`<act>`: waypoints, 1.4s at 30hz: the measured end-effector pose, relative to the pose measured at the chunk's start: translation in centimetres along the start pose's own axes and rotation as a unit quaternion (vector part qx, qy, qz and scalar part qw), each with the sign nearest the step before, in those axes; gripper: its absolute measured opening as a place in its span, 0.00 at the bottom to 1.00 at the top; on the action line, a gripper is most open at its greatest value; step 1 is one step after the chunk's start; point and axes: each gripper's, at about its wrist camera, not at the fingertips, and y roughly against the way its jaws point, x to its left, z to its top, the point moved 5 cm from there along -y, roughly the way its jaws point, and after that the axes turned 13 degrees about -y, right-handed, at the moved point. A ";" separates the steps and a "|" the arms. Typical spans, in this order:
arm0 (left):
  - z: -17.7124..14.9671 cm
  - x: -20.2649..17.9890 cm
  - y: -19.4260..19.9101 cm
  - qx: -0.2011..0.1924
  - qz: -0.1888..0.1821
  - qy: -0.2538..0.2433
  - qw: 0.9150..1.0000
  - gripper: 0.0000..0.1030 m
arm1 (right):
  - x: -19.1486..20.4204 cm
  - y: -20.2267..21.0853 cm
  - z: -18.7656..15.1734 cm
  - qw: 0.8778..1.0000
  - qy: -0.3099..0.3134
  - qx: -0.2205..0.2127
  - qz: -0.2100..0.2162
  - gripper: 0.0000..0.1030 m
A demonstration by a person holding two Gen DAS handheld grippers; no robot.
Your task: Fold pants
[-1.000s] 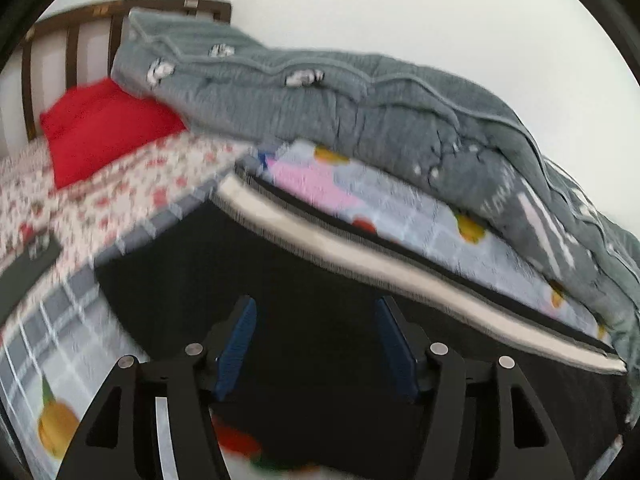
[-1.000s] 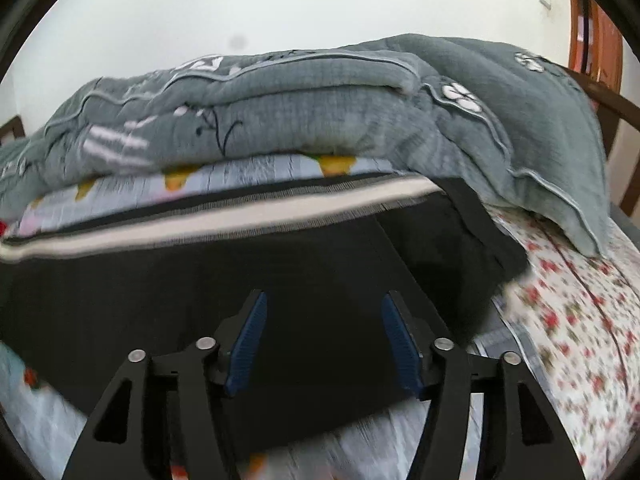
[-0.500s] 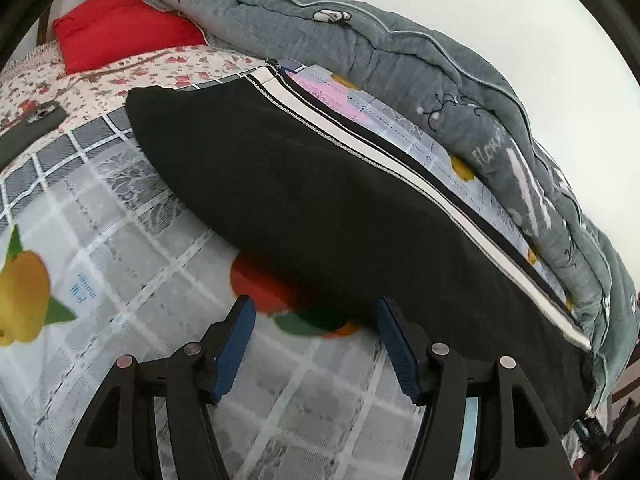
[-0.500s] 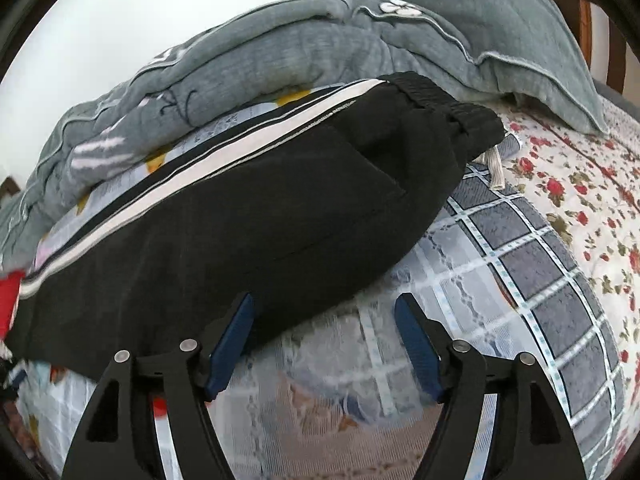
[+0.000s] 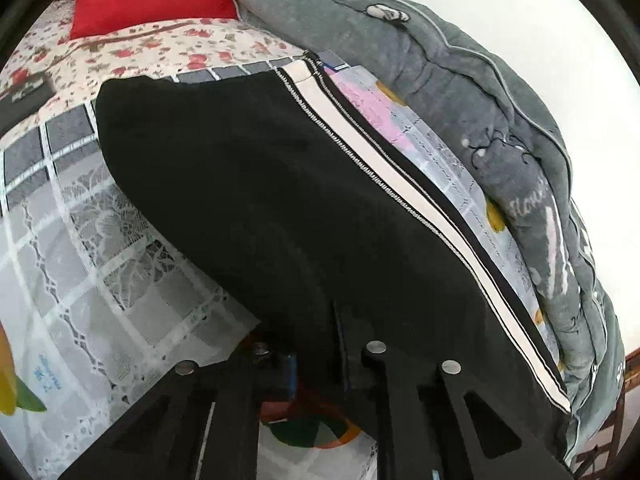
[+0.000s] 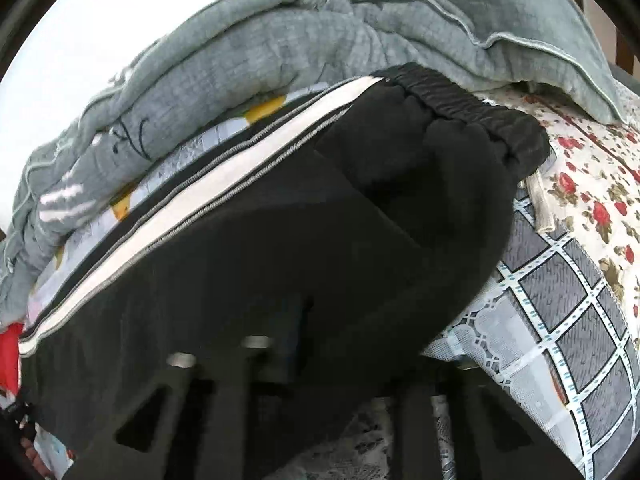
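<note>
step: grabbing the near edge to start the fold | black track pants (image 5: 280,208) lie flat on the checked bedspread (image 5: 80,240), beside the grey quilt (image 5: 460,80) | left gripper (image 5: 316,360) and right gripper (image 6: 296,344) jaws closing, fabric between | next: we lift both evenly and carry it across

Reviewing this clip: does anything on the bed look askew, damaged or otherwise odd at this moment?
Nothing stands out. The black pants lie flat on the checked sheet, white side stripe running straight, waistband intact. The grey quilt is heaped behind them, which looks deliberate. No tears or spills visible.
</note>
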 end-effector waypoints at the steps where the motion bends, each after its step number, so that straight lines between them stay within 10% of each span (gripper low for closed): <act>1: -0.1 -0.1 0.4 -0.001 0.003 -0.007 1.000 0.12 | -0.3 0.7 0.0 1.000 -0.011 -0.006 0.016 0.09; 24: -12.0 5.2 13.6 -0.011 0.000 -0.097 0.995 0.14 | -10.7 15.7 -9.6 0.998 0.034 -0.038 0.033 0.12; 29: -12.9 5.8 14.7 -0.014 0.039 -0.111 0.993 0.56 | -12.3 16.5 -9.3 0.998 0.036 -0.056 0.017 0.39; 36: -11.6 7.2 18.3 -0.064 0.069 -0.116 0.989 0.60 | -14.7 15.5 -5.6 0.995 -0.063 -0.072 0.041 0.77; 40: -9.8 7.1 18.8 -0.082 0.071 -0.115 0.988 0.61 | -15.3 12.2 -3.5 0.991 -0.121 -0.039 0.053 0.75; 41: -9.5 6.9 18.8 -0.085 0.071 -0.115 0.987 0.61 | -15.5 11.5 -3.2 0.990 -0.131 -0.032 0.049 0.70; 42: -9.1 6.6 18.7 -0.089 0.072 -0.117 0.986 0.61 | -15.6 11.4 -3.0 0.990 -0.128 -0.037 0.036 0.43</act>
